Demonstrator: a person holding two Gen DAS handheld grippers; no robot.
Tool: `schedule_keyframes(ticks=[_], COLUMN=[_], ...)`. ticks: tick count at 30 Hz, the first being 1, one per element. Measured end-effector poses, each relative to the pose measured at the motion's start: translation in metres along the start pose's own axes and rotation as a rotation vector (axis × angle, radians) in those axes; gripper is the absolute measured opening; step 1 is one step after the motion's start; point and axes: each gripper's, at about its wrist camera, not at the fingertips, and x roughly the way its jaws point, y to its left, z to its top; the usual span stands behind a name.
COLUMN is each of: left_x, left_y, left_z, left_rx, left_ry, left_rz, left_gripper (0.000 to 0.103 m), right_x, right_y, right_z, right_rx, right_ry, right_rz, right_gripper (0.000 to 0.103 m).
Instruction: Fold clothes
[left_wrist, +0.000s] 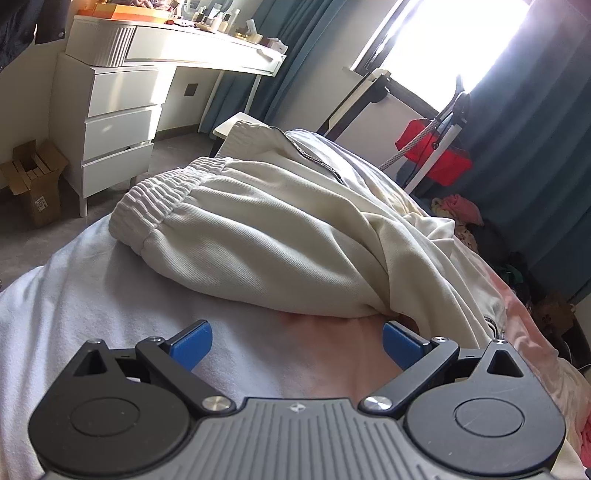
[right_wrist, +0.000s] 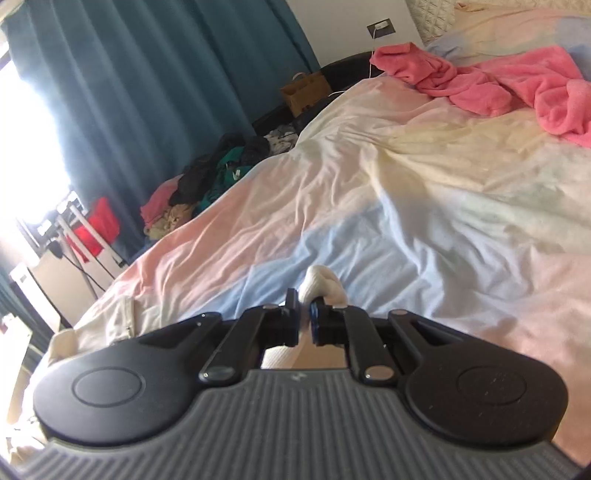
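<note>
The left gripper (left_wrist: 297, 341) is standing wide open over the bed sheet (left_wrist: 110, 314), with nothing between its blue pads (left_wrist: 192, 347). The cream trousers (left_wrist: 280, 229) are lying bunched on the bed at twelve o'clock from it, waistband (left_wrist: 162, 192) toward ten o'clock. The right gripper (right_wrist: 303, 314) is pinching a fold of the cream cloth (right_wrist: 319, 282), jaws nearly together. A pink blanket (right_wrist: 498, 85) is lying at two o'clock, well apart. Teal curtains (right_wrist: 147, 92) are hanging behind.
</note>
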Motion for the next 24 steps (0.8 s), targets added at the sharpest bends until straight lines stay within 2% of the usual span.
schedule_keyframes(ticks=[3,4,5,6,7,8,11,16,19,24], left_x=[-0.003,-0.005,-0.006,-0.008,-0.008,-0.009,-0.01,-0.011,-0.008,0.004], left_y=[-0.006,-0.009,-0.013,-0.016,-0.019,-0.021,-0.025,-0.028,-0.026,-0.019], left_z=[-0.005,-0.007,-0.008,-0.01,-0.011,-0.013,-0.018,-0.022,-0.021,-0.018], left_rx=[0.028,0.053,0.075,0.096,0.112,0.12,0.138,0.152,0.153,0.151], left_ry=[-0.002,-0.011,-0.019,-0.026,-0.028,-0.024,-0.008,0.006,0.006,0.008], left_rz=[0.007,0.013,0.019,0.026,0.026,0.018,-0.008,-0.022,0.002,0.063], left_gripper=[0.1,0.1,0.1,0.1,0.1,0.1,0.1,0.1,0.1,0.1], right_x=[-0.008,-0.011,-0.016,-0.021,-0.026,-0.032,-0.044,-0.075,-0.092,-0.104], right_y=[0.022,0.028,0.033,0.038,0.043,0.047,0.071,0.12,0.152,0.202], right_z=[-0.006,-0.009,-0.013,-0.016,-0.02,-0.023,-0.031,-0.043,-0.052,-0.086], right_rx=[-0.118,-0.137,-0.147,-0.155,-0.166,-0.179,-0.278,-0.409,-0.406,-0.341], right_ry=[0.004,0.004,0.0,-0.006,-0.017,-0.03,-0.029,-0.091,-0.086,-0.002], right_rz=[-0.089,-0.101,-0.102,-0.099,-0.088,-0.072,-0.039,0.039,0.124,0.332], right_gripper=[0.016,0.023,0.04,0.053,0.08,0.092,0.09,0.09,0.09,0.09])
